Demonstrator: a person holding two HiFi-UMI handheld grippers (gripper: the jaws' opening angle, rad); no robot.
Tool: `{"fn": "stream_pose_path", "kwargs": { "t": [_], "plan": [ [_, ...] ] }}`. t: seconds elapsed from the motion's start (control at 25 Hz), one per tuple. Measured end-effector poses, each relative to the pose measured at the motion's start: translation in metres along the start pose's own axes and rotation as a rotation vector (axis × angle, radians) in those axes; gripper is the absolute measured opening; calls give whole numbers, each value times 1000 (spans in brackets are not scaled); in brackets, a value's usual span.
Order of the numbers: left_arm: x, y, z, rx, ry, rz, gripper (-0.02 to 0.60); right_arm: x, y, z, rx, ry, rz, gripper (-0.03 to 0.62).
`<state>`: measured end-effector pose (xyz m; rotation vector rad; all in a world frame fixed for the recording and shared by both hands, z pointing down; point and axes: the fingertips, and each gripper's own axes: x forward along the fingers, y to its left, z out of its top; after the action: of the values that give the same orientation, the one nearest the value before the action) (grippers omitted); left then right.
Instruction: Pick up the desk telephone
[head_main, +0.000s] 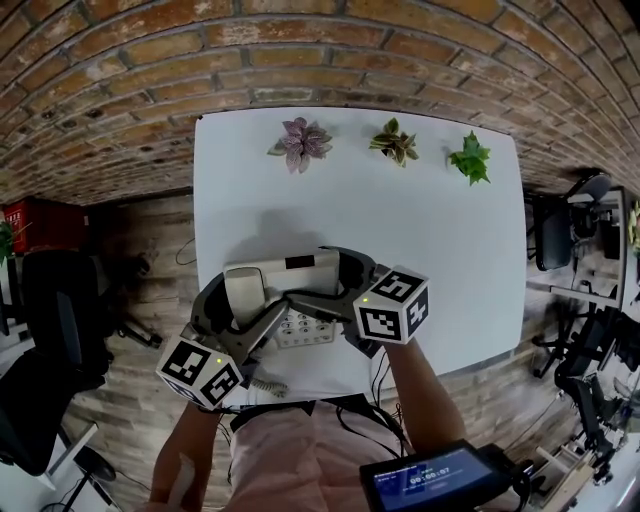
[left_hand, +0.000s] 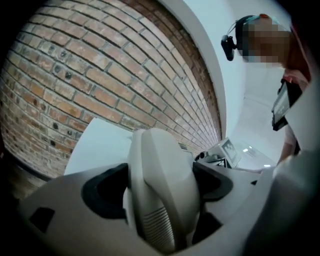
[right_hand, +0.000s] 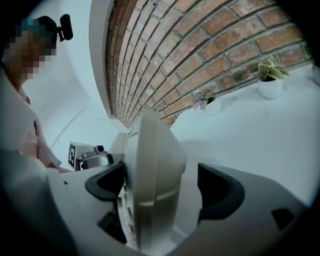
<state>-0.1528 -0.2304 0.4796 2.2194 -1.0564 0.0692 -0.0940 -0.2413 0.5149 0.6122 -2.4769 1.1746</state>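
Observation:
A beige desk telephone (head_main: 285, 275) with a keypad and a handset lies near the front edge of the white table (head_main: 430, 220). My left gripper (head_main: 248, 300) spans its left end. In the left gripper view both black pads (left_hand: 106, 192) lie against the sides of the telephone (left_hand: 155, 160), so it is shut on it. From the other side my right gripper (head_main: 325, 280) reaches over the right end. In the right gripper view the telephone (right_hand: 150, 165) stands between the jaws of that gripper (right_hand: 162, 187), with a clear gap to the right pad (right_hand: 219, 192); it is open.
Three small potted plants (head_main: 300, 142) (head_main: 395, 140) (head_main: 470, 157) stand along the table's far edge, below a brick wall (head_main: 300, 50). The phone's coiled cord (head_main: 262, 385) hangs off the front edge. Office chairs (head_main: 55, 320) (head_main: 555, 235) stand on the floor at both sides.

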Motion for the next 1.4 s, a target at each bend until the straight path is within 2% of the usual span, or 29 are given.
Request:
{"fn": "stream_pose_path", "kwargs": {
  "t": [0.2,0.44,0.52,0.64,0.76,0.84,1.0,1.2,1.4],
  "plan": [
    [-12,-12,4,83,-75,-3,414,-1,14,-3,-7,-14,80,461],
    [-19,-19,6,140,-130,9,411,-1,24,-7,13,-16,161,439],
    [-19,-19,6,149,-137,17,408,-2,29,-7,9,-15,192,403],
    [-20,-19,5,157,-142,25,403,-4,38,-7,-13,-19,240,303],
    [-19,-21,4,156,-136,14,405,-7,40,-8,-22,-37,258,284],
    [-18,-24,2,142,-111,-11,407,-8,40,-8,-30,-52,264,279],
    [-24,-24,-3,33,-55,-82,463,-9,42,-7,-48,-68,276,276],
    [-33,-18,-43,11,126,-143,471,-11,44,-8,-58,-87,301,273],
    [-30,-19,-61,-92,146,-198,472,-14,45,-9,-53,-107,316,270]
  ]
}}
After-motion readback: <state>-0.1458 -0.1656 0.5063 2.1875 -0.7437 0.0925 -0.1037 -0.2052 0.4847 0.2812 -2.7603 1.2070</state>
